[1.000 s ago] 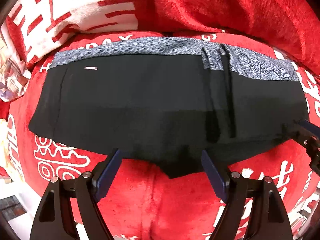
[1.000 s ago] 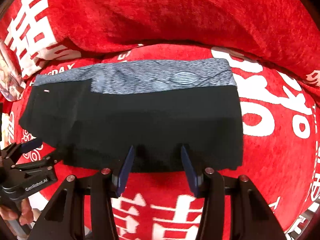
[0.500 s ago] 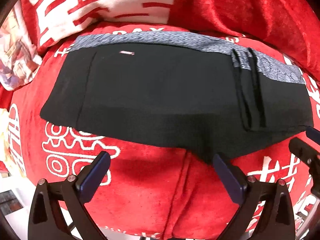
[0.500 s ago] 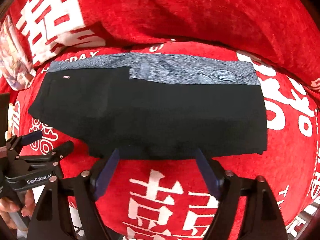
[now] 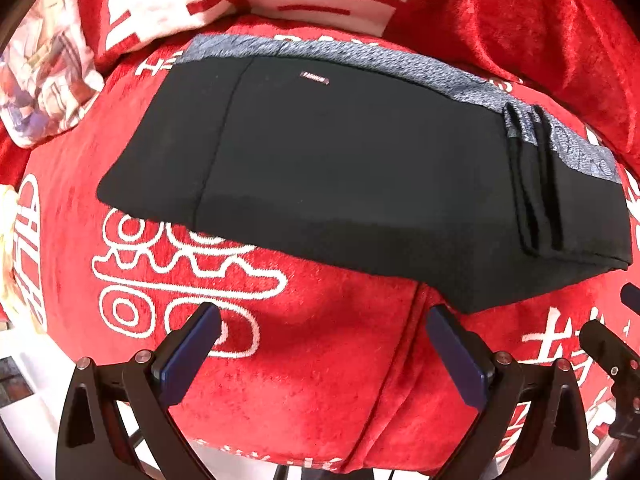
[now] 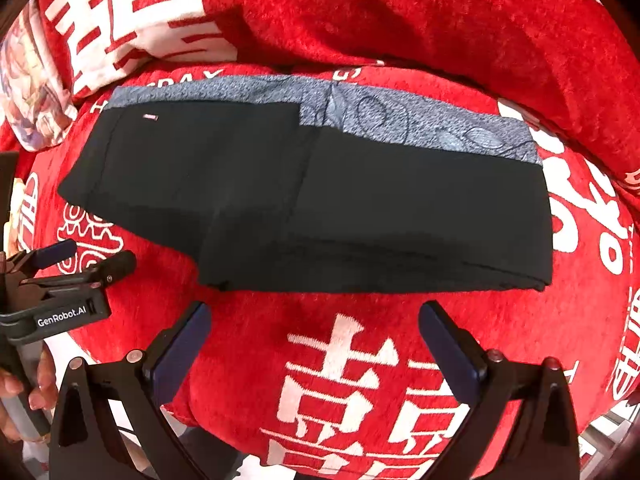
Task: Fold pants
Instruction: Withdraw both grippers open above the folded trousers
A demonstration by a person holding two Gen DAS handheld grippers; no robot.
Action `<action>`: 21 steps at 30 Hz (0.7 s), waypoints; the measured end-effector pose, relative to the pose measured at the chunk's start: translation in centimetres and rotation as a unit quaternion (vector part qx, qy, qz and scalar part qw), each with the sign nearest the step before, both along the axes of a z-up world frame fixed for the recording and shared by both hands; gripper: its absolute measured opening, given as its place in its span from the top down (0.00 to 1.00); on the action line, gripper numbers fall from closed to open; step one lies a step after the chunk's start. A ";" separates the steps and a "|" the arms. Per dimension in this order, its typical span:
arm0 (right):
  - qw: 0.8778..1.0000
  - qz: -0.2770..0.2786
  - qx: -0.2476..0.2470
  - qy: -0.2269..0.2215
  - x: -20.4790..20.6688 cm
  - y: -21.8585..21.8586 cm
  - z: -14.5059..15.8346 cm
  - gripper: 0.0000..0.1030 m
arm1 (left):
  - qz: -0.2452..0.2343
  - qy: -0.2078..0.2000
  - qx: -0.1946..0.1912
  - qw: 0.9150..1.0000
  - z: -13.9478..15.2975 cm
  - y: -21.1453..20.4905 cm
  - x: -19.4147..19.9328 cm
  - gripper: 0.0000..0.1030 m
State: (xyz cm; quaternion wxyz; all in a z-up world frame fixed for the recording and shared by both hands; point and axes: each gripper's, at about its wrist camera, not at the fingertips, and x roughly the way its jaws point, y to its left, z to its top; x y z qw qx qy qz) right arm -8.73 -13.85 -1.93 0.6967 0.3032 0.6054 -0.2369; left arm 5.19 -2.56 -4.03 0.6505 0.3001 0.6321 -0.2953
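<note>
Black pants (image 5: 360,168) with a grey patterned waistband (image 6: 400,120) lie folded flat on a red cover (image 5: 304,392). Two black drawstrings (image 5: 536,184) run across the right part. My left gripper (image 5: 323,314) stands open just in front of the pants' near edge, nothing between its fingers. My right gripper (image 6: 315,310) is over the red cover in front of the pants (image 6: 320,200); its jaws are opening and hold nothing. Each gripper shows in the other's view: the left gripper (image 6: 90,256) at the left edge, the right gripper (image 5: 612,312) at the right edge.
The red cover (image 6: 360,380) bears white characters and rises into a red back cushion (image 6: 400,20) behind the pants. A pale printed cloth (image 5: 44,92) lies at the far left. A person's hand (image 6: 24,396) holds the left gripper's handle. The cover's front edge drops off below the grippers.
Both grippers have let go of the pants' near edge, opened wide and drawn back toward me. The pants stay flat on the cover.
</note>
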 end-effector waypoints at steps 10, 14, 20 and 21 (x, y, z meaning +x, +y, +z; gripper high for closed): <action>1.000 -0.006 0.016 0.013 0.7 1.2 -0.5 0.00 | 0.031 0.018 -0.004 0.999 -0.2 2.1 1.9 0.00; 1.000 -0.005 0.026 0.017 1.1 1.6 -0.9 0.00 | 0.039 0.016 -0.009 0.999 0.0 2.7 3.0 0.00; 0.999 -0.012 0.049 0.001 1.9 2.4 -1.1 0.00 | 0.040 0.012 -0.020 0.999 0.2 4.0 4.6 0.00; 0.998 -0.020 0.056 -0.010 1.9 2.4 -1.0 0.00 | 0.042 0.014 -0.024 0.999 0.2 4.2 4.9 0.00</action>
